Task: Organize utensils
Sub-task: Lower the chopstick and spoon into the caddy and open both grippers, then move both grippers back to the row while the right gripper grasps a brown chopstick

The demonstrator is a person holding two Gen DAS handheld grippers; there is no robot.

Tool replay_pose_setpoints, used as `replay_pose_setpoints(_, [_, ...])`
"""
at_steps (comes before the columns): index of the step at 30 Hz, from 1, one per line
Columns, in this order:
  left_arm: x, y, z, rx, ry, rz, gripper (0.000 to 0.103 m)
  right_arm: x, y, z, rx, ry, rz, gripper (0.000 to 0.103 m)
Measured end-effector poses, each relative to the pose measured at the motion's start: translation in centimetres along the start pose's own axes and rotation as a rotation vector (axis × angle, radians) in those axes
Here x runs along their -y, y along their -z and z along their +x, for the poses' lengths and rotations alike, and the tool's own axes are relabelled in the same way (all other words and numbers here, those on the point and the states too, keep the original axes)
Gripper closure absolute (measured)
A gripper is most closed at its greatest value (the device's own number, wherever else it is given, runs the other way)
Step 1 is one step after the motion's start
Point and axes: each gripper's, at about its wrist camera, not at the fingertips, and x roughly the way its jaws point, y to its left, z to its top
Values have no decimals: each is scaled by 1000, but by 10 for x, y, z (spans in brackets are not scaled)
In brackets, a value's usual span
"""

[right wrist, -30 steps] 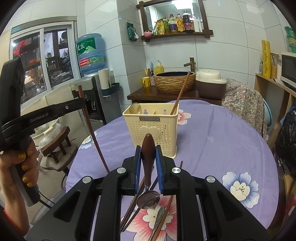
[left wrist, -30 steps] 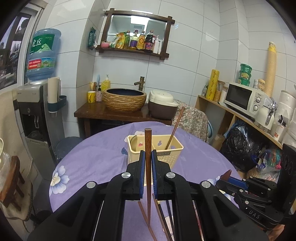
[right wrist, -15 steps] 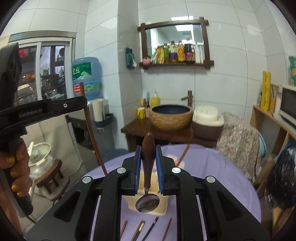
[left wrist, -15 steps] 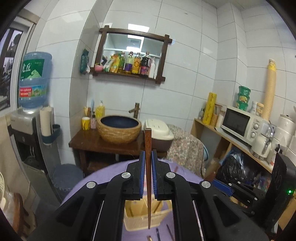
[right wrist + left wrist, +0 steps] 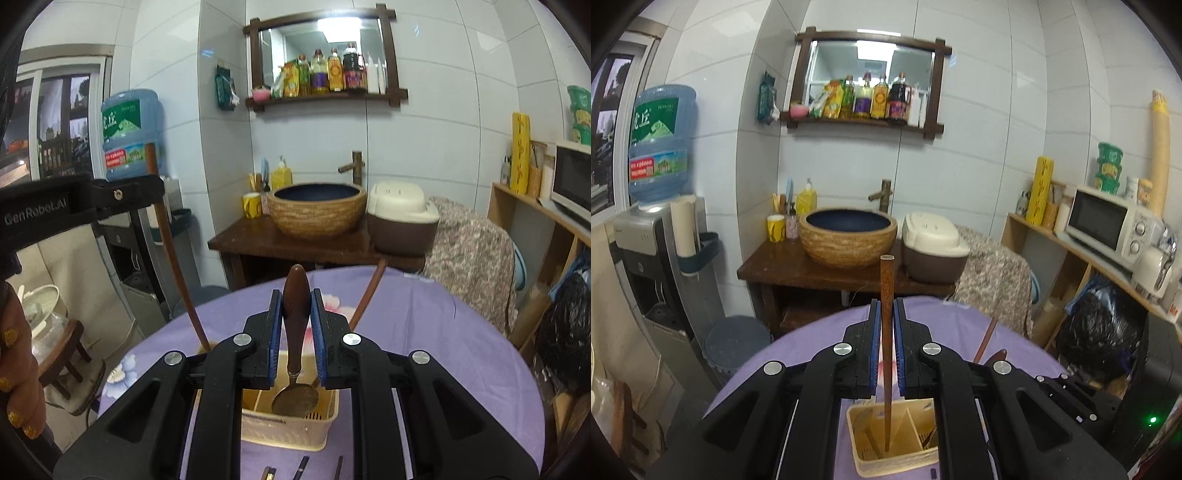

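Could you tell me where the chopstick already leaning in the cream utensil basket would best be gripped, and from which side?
I would grip the leaning chopstick on its bare upper shaft, coming from above with the pads either side. It tilts up out of the basket, so that end stands free, while its lower end is hidden behind the right claw.

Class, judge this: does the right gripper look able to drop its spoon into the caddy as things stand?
Probably yes: the right gripper holds the spoon bowl-down directly over the open caddy, nothing between.

Brown chopstick (image 5: 886, 332) upright, wood-handled spoon (image 5: 295, 339) bowl-down, both over cream basket (image 5: 291, 428)
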Motion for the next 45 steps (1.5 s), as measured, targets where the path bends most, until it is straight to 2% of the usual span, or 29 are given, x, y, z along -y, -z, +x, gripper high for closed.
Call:
replay_pose_setpoints(6, [-8,38,24,-82,1,-24,95,4,26,13,-50,2,7,87])
replay_pose_setpoints(12, [-13,53,35,-117,-5,-30,95,8,42,25,-100,-1,18,87])
replay_pose_setpoints(17, [-14,56,33,-126,9,-32,93,9,47,20,-58,-9,10,84])
replay_pose_setpoints(19, [-15,58,27,-124,11,-29,76,8,49,13,-30,-10,-3,79])
replay_pose_setpoints(20, [-15,59,23,-117,5,-31,64,8,50,8,-14,0,-14,70])
replay_pose_setpoints(21, [-16,62,15,-106,3,-33,56,9,52,3,1,4,-20,63])
replay_pose_setpoints(23, [-17,68,5,-98,7,-29,50,13,57,-9,16,1,-15,63])
replay_pose_setpoints(24, [-18,74,-3,-98,1,-23,43,16,59,-13,11,8,-8,63])
replay_pose_setpoints(26, [-21,86,-13,-105,-2,-26,30,21,69,-24,-19,21,12,63])
replay_pose_setpoints(27, [-23,97,-20,-111,-3,-27,28,24,74,-29,-35,20,17,63])
replay_pose_setpoints(33, [-24,159,-39,-197,-42,12,28,31,127,-51,-160,56,-11,63])
replay_pose_setpoints(39, [-33,215,-42,-314,-78,-39,30,39,189,-64,-257,125,-9,63])
replay_pose_setpoints(42, [-35,233,-44,-351,-86,-54,34,45,214,-63,-322,118,22,63])
replay_pose_setpoints(45, [-37,244,-45,-378,-88,-60,35,47,224,-56,-368,106,24,63])
